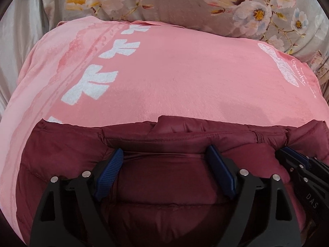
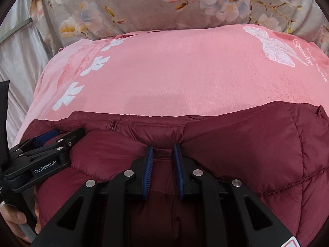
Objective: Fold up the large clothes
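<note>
A dark red puffer jacket [image 1: 164,185] lies on a pink blanket [image 1: 174,78] and fills the lower half of both views; its far folded edge with a zipper runs across the right wrist view [image 2: 226,135]. My left gripper [image 1: 167,154] is open, its blue pads wide apart and resting on the jacket near that edge. My right gripper [image 2: 163,150] has its pads close together, pinching a fold of jacket fabric. The right gripper also shows at the right edge of the left wrist view [image 1: 296,158], and the left gripper at the left of the right wrist view [image 2: 47,140].
The pink blanket [image 2: 174,72] with white leaf prints covers a bed. A grey floral quilt [image 1: 226,6] lies bunched behind it. Pale satin fabric [image 1: 18,47] hangs at the left. A person's hand [image 2: 14,218] holds the left gripper's handle.
</note>
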Demonstrator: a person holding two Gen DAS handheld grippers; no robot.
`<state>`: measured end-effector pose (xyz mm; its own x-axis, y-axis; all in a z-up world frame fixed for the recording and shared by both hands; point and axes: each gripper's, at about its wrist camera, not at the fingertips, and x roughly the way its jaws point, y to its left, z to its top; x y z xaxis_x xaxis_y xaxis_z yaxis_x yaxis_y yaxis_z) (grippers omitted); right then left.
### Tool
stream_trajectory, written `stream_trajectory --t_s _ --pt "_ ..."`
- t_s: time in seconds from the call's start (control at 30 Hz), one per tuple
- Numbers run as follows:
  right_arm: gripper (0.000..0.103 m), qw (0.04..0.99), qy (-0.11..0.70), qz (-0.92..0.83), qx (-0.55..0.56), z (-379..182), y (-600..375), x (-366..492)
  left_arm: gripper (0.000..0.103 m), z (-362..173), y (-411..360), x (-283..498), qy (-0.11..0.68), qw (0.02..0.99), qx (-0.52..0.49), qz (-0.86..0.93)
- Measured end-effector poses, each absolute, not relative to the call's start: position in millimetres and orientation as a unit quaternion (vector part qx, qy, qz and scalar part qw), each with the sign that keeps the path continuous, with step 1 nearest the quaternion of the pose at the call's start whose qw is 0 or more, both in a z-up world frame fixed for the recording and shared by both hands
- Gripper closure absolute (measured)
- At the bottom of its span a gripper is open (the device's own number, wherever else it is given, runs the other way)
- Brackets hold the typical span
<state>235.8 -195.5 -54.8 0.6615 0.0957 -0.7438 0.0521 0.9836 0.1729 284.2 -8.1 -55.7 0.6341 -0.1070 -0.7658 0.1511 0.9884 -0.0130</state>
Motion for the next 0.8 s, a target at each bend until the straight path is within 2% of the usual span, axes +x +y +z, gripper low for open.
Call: stream_trajectory --t_s 0.27,0.8 --pt "0.086 0.908 0.409 0.011 0.090 -58.4 -195.3 237.9 0.016 -61.4 -14.4 287.4 0.422 0.903 0.043 -0.062" --pt "0.086 0.908 0.409 0.011 0.092 -57.9 -193.7 238.4 0.015 -62.5 -17.2 287.6 0.423 0.903 0.051 -0.056"
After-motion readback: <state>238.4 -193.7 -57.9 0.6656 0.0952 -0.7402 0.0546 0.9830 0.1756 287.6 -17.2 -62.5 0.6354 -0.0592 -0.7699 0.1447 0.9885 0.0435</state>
